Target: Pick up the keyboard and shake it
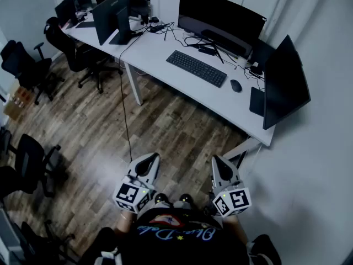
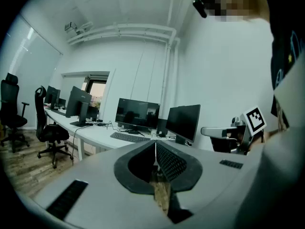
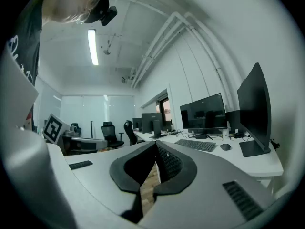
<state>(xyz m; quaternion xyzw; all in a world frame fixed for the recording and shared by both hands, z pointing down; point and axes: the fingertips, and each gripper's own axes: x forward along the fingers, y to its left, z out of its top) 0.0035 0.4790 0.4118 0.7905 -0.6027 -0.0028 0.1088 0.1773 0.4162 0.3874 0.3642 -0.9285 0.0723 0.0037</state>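
A black keyboard [image 1: 196,67] lies flat on the white desk [image 1: 165,59], in front of a wide curved monitor [image 1: 219,20]. It also shows far off as the keyboard [image 2: 129,137] in the left gripper view and the keyboard [image 3: 198,145] in the right gripper view. Both grippers hang close to the person's body, well short of the desk. My left gripper [image 1: 151,160] is shut with nothing in it, and my right gripper [image 1: 218,162] is shut and empty too.
A black mouse [image 1: 236,85] sits right of the keyboard. A second monitor [image 1: 284,84] stands at the desk's right end, another monitor [image 1: 112,15] at its left. Cables [image 1: 165,32] trail over the desk. Office chairs [image 1: 25,65] stand on the wooden floor [image 1: 110,142].
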